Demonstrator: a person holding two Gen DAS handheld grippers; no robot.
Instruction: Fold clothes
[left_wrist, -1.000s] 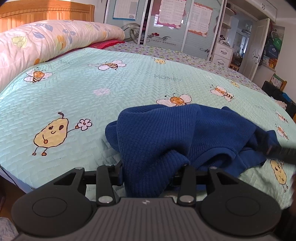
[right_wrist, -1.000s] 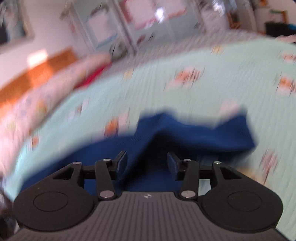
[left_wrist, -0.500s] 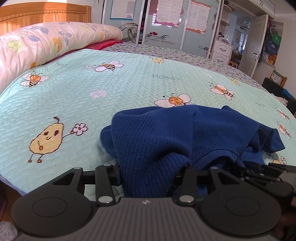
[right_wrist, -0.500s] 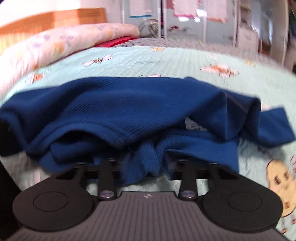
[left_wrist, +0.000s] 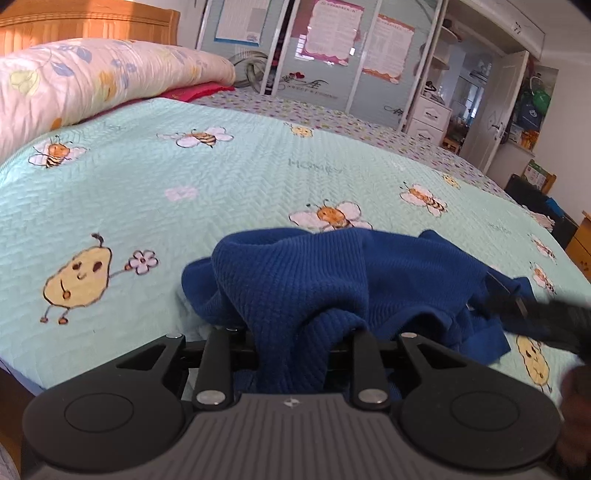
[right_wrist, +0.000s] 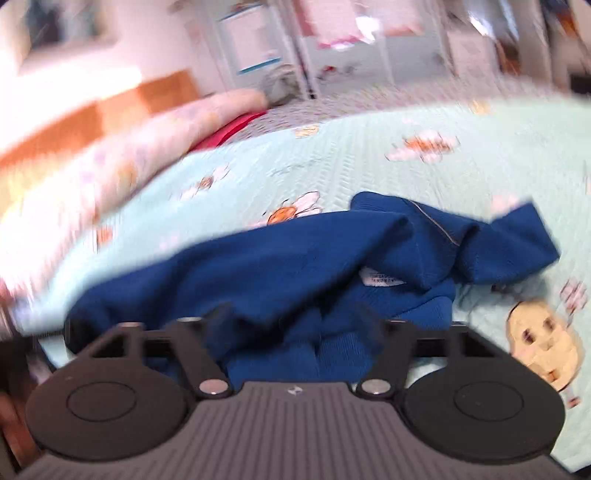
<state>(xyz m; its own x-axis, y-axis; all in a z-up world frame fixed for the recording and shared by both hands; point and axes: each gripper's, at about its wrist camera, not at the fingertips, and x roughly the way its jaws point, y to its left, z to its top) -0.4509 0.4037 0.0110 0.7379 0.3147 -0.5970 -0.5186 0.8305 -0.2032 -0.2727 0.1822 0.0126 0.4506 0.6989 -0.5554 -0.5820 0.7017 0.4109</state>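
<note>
Blue sweater (left_wrist: 332, 280) lies crumpled on the bedspread (left_wrist: 184, 177).

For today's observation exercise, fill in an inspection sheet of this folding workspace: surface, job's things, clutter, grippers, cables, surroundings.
Surface: mint bedspread printed with bees and pears.
Job's things: blue knit sweater, crumpled near the bed's front edge; white label showing.
Clutter: floral duvet and red cloth by the headboard.
Grippers: left gripper has just been closing, clamped on a sweater fold; right gripper has just been opening, fingers spread, cloth between them unpinched.
Cables: coiled hose or cable beyond the bed, kind unclear.
Surroundings: wardrobe doors with posters, white drawers, open door.
</note>
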